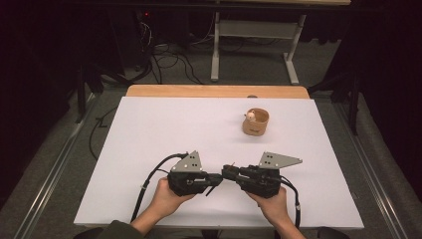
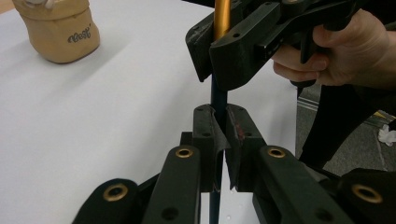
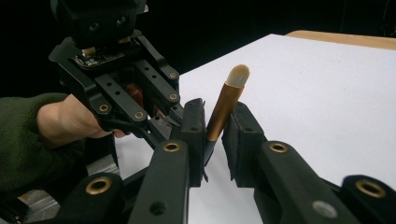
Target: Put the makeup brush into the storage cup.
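Left gripper view looks along the left tool (image 2: 219, 140), clamped on the dark lower handle of a slim makeup brush with a gold ferrule and pale bristle tip (image 2: 221, 18). Higher up, the right tool (image 2: 219, 60) straddles the gold part. From the right gripper view, its jaws sit close either side of the brush (image 3: 226, 105) with slivers of gap visible, so they are nearly together but not yet pressing. The handover looks half done: the brush is raised over the white tabletop (image 1: 164, 134) between both hands, and the tan round cup (image 1: 255, 122), well apart, likely awaits it.
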{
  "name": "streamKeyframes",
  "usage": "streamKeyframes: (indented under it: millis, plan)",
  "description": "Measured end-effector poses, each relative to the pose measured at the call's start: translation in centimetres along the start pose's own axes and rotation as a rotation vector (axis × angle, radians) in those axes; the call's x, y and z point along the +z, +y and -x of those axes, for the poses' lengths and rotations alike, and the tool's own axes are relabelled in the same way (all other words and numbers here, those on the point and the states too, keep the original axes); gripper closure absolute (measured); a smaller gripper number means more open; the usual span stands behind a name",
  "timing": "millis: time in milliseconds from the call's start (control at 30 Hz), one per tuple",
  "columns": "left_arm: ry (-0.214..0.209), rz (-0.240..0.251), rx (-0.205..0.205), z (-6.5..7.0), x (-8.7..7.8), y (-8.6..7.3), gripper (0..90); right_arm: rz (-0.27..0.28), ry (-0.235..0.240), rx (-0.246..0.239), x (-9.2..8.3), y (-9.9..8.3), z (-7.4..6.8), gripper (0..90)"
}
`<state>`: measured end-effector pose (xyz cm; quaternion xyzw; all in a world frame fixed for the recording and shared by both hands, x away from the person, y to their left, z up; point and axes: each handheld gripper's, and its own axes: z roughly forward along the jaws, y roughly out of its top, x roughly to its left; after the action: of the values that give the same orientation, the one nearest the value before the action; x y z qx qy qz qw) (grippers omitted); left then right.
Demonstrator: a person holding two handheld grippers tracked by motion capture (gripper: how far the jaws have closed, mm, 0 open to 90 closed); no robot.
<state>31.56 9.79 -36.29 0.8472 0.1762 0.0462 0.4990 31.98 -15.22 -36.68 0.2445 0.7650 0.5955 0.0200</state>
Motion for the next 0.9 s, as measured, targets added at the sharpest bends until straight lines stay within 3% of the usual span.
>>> streamKeyframes:
  millis: [500, 900]
  plan:
    - [-0.005, 0.023, 0.022, 0.15, -0.1, 0.11, 82.1, 0.024, 0.024, 0.001, -0.16, 0.16, -0.26, 85.8]
    - [0.007, 0.019, 0.008, 0.26, 0.11, 0.15, 53.7, 0.021, 0.015, -0.004, -0.37, 0.28, -0.27, 85.9]
